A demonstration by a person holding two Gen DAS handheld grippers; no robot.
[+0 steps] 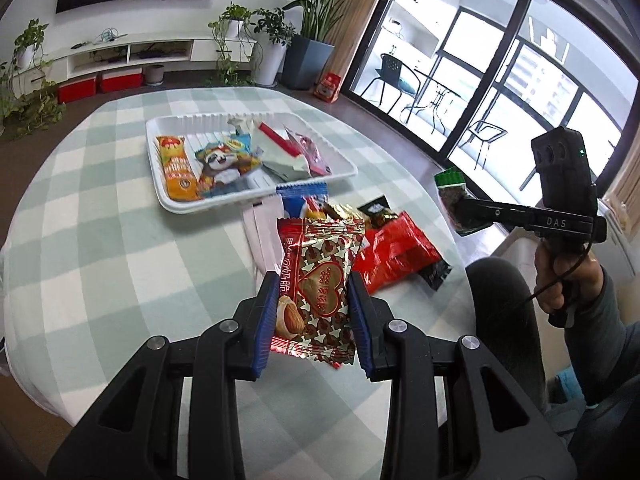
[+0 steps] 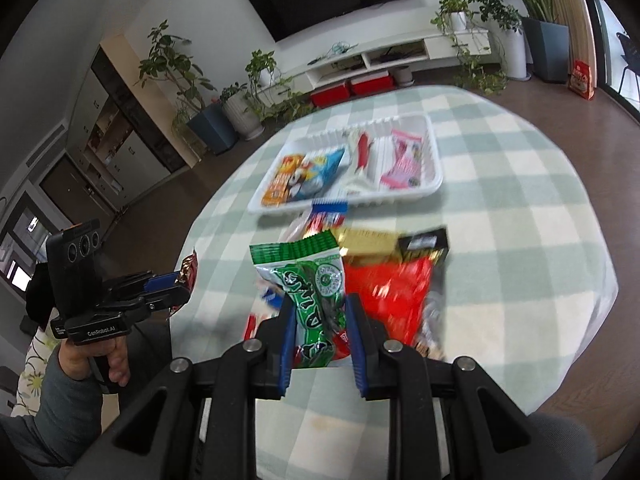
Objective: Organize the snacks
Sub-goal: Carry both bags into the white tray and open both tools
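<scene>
I see glossy foil on the red and gold packet [image 1: 320, 284], crinkled and catching light. The green packet [image 2: 316, 300] looks like shiny plastic film. My left gripper [image 1: 314, 316] has matt black plastic arms, ribbed blue pads [image 1: 266, 320] and bright metal rivets. The white tray [image 1: 176, 204] is smooth ridged plastic. The checked tablecloth [image 1: 100, 240] looks like soft matt cloth.

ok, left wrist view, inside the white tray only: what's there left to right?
In the white tray: orange snack pack → blue cartoon-animal pack → white-and-red packet → pink wrapper.
</scene>
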